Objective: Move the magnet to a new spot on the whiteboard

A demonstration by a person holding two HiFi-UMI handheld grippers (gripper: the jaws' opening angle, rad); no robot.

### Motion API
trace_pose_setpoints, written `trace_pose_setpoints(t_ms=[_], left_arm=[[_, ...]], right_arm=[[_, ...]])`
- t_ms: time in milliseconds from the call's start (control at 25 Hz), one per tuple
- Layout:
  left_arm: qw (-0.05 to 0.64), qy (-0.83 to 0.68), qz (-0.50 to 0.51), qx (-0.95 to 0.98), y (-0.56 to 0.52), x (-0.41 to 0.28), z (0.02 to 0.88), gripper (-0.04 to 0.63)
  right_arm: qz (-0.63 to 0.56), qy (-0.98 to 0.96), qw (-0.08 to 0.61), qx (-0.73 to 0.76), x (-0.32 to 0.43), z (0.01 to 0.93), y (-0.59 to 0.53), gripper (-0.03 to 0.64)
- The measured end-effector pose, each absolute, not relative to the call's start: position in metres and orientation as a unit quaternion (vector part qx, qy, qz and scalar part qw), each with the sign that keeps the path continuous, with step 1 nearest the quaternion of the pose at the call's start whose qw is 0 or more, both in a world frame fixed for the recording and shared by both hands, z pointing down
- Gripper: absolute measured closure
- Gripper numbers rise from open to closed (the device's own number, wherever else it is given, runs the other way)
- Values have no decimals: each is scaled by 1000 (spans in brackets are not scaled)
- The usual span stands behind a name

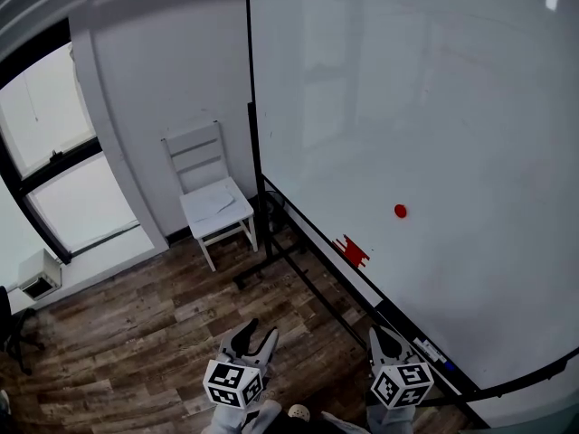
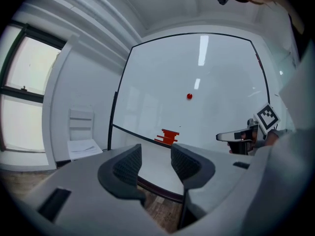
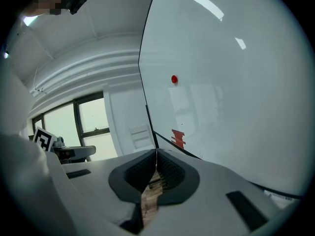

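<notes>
Magnet (image 1: 400,211), small, round and red, is seen stuck low on the whiteboard (image 1: 434,107), above and to the right of a red shape (image 1: 353,251) at the board's bottom edge. Both grippers are held low over a wood floor (image 1: 136,333), well apart from the board. The left gripper (image 2: 155,163) is shown with its jaws spread and nothing between them. The right gripper (image 3: 156,167) is shown with its jaws pressed together at the tips, empty. The magnet is untouched, so the task is judged not yet begun. Trouble is likely if the right gripper is brought in unopened, since the magnet would be shoved along or knocked off instead of gripped. Little edge is probably offered by so small a piece lying flat on a slick board, so a slip from the pads and a drop to the floor are to be feared. The red shape could be mistaken for the target. What it is cannot be told: perhaps a drawn mark, perhaps an eraser. Items on the tray (image 1: 430,349) are too small to be named. The board's top and right side are cut off in the head view.
</notes>
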State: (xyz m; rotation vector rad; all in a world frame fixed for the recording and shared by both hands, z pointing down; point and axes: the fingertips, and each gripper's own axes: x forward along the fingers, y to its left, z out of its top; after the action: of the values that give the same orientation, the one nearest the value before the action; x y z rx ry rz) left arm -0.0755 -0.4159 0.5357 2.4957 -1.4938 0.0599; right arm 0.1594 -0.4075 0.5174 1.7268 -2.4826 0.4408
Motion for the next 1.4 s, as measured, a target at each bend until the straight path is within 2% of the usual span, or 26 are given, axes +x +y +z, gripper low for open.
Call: trace_pose_setpoints(t_ms=[560, 1400], left_arm=[[132, -436, 31, 890, -446, -14, 549, 411], [40, -174, 21, 984, -574, 123, 456, 411]], right_arm=[[157, -786, 45, 597, 183, 523, -402, 589], [126, -615, -17, 778, 246, 473, -429, 589]])
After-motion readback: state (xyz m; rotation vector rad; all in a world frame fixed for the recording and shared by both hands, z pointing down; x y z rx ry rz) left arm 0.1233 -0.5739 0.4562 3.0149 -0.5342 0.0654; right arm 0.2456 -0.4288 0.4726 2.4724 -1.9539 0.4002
